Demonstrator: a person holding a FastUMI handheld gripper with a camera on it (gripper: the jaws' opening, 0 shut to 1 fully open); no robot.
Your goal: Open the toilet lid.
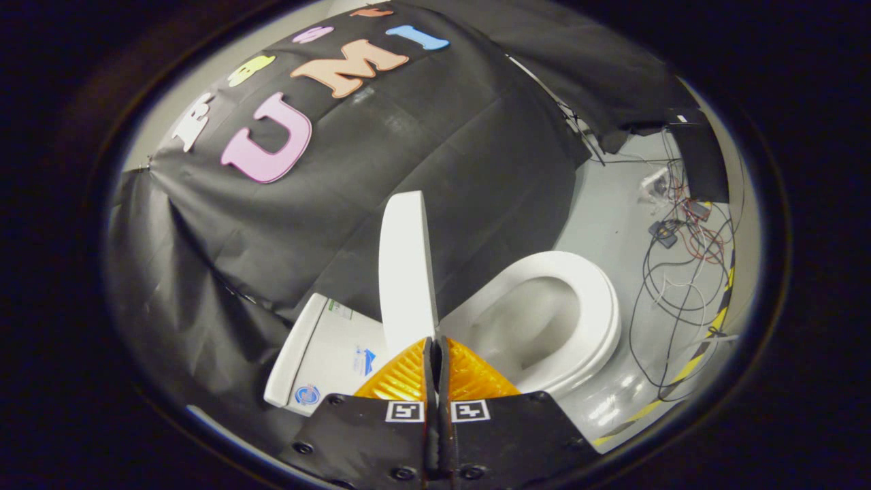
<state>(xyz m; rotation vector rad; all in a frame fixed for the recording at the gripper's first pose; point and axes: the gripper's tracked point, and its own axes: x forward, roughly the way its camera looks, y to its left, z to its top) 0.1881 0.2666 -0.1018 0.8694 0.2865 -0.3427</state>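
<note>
**Standing lid, fingers closed at its edge**

Standing raised, one white lid (406, 265) rises edge-on just ahead of the fingers (435, 347), its surface smooth and plain, its top end rounded. The fingers are pressed together with almost no gap; the lid's lower end meets their tips, and I cannot tell whether they grip anything.

Beside the lid lies one white seat (585, 306), an oval ring lying flat around the open bowl (524, 327). On the lid's other side sits one white tank (326, 354), bearing a few small stickers.

Behind the toilet hangs the booth's black cloth wall (442, 163), creased in folds. Beyond the seat the grey floor (605, 224) carries a tangle of cables (680, 272), too many to count, a small black box (697, 160), and one yellow-and-black striped tape line (708, 347).
</note>
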